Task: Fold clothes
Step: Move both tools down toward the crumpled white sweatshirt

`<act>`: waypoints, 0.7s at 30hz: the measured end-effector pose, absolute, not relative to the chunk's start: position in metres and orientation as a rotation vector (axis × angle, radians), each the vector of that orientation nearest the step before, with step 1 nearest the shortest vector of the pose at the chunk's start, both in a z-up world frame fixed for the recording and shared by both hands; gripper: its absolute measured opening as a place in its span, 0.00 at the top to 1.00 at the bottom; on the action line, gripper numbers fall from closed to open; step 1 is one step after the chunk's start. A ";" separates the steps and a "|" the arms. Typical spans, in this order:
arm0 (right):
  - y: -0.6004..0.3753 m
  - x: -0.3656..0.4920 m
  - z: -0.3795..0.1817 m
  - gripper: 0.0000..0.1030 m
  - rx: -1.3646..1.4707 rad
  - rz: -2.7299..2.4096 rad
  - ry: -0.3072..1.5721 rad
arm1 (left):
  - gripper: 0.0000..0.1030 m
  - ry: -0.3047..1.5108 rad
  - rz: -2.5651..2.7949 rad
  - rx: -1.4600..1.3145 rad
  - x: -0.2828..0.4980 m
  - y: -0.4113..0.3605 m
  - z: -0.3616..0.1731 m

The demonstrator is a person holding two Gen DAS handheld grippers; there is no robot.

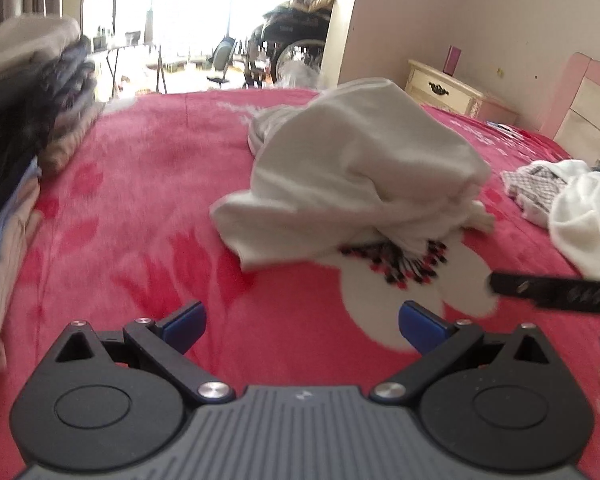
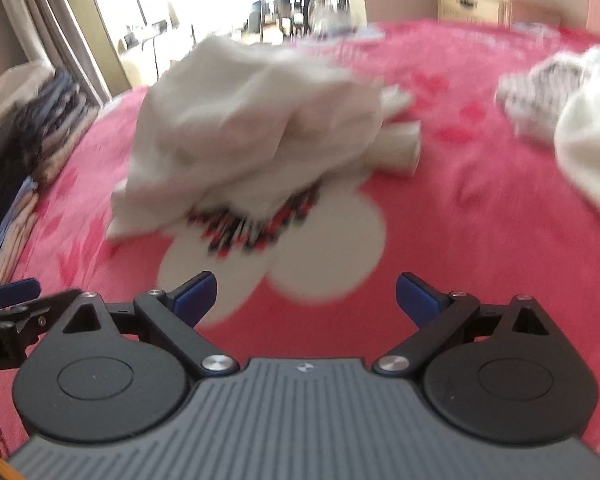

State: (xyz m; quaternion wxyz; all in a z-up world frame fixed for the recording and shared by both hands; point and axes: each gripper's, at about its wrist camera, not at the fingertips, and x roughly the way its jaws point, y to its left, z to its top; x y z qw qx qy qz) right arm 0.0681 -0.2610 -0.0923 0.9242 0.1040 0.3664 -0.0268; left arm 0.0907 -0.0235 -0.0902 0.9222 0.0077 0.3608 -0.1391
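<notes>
Only "R.AI" reads, on the left gripper (image 2: 10,300) body's edge.

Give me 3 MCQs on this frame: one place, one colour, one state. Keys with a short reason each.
1. Where is the folded stack?
A. left edge of the bed
B. on the nightstand
C. on the floor

2. What colour is the bedspread?
A. blue
B. pink-red
C. green

3. What state is the crumpled white garment in?
A. folded flat
B. held by a hand-held gripper
C. lying bunched, ungripped

Key: A, the stack sits at far left in both views; B, pink-red fabric surrounds the garment; C, left hand-held gripper and right hand-held gripper are both open and short of it.
</notes>
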 end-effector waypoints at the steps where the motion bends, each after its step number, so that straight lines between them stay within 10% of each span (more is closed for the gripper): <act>1: -0.266 0.073 -0.089 0.06 0.203 -0.054 0.726 | 0.00 0.720 -0.296 0.042 0.097 -0.028 -0.090; 15: -0.341 0.207 -0.063 0.06 0.486 0.121 0.592 | 0.07 0.455 -0.459 0.434 0.179 -0.132 -0.099; 21: -0.354 0.250 -0.106 0.25 0.621 0.139 0.759 | 0.59 0.469 -0.476 0.417 0.195 -0.151 -0.103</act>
